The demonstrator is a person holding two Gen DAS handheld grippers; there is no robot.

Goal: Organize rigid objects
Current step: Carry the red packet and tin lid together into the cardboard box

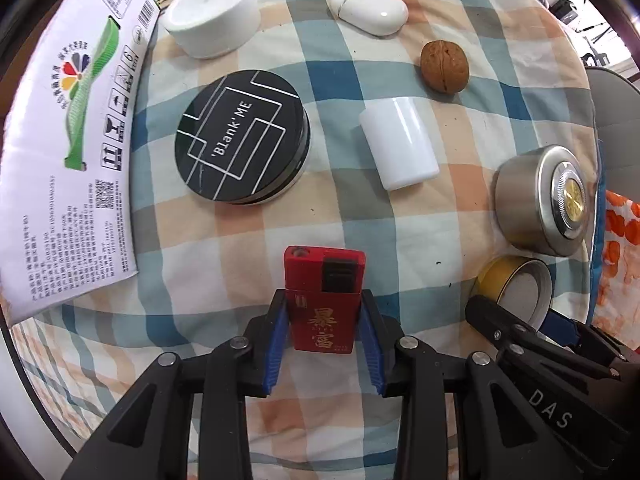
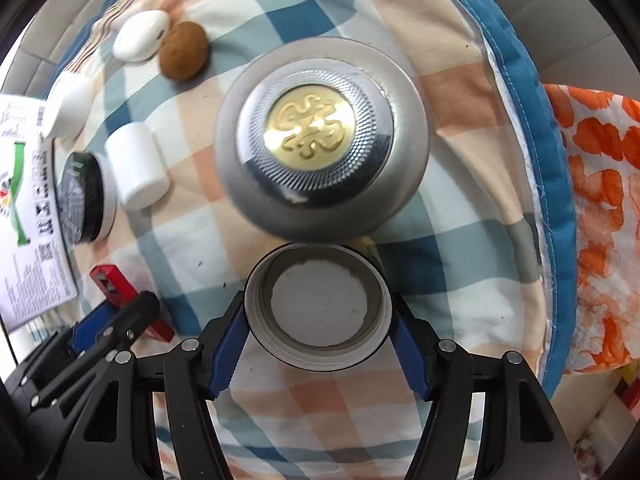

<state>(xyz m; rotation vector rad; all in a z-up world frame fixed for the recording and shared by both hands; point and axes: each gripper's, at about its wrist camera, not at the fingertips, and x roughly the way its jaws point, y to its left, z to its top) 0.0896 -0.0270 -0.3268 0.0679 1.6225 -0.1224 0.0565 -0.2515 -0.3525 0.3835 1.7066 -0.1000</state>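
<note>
The left gripper (image 1: pixel 325 320) clamps a red lighter (image 1: pixel 323 300) with gold characters. The right gripper (image 2: pixel 318 326) has an upturned cap (image 2: pixel 318 308) between half-spread fingers; whether they press it I can't tell. Beyond the fingertips a black "Blank ME" tin (image 1: pixel 242 136), a walnut (image 1: pixel 444 65) and white jars lie scattered, so sorting looks barely begun.

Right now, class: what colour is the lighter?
Red with gold characters; the left wrist view shows it best.

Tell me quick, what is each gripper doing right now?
Left gripper: shut on the red rectangular lighter.
Right gripper: open; the round gold tin with the open top sits between its pads, no clear pressing.
</note>
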